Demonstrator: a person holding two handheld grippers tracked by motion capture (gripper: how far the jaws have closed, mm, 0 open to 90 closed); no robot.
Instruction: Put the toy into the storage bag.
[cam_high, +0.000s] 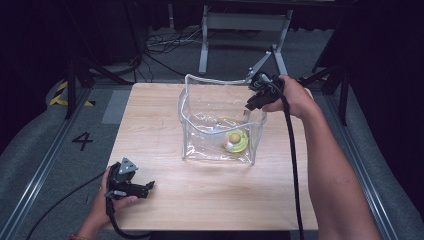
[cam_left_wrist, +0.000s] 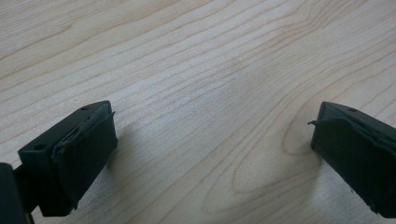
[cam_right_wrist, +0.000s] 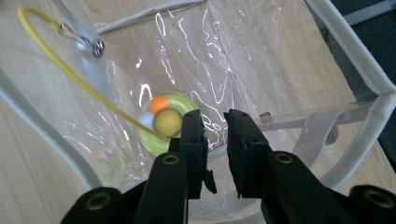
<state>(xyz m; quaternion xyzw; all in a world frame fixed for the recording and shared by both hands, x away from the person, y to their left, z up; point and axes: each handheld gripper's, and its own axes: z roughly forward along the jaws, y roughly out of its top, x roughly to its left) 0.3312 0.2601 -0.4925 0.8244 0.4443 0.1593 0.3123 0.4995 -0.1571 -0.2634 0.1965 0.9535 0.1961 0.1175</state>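
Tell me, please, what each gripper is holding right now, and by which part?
Nothing is held. The right gripper hangs, jaws slightly apart, above the clear plastic bag with nothing between them; the left gripper rests open over bare wooden table.

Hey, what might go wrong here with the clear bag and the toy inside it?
1. The clear bag stands open by its own soft walls. The right gripper is at its rim with the jaws slightly apart and nothing between them, so a nudge could fold a wall or tip the bag.
2. The yellow toy lies at the bottom with a thin yellow cord looping up, which might snag a jaw.
3. The left gripper rests open far away, so nothing steadies the bag.
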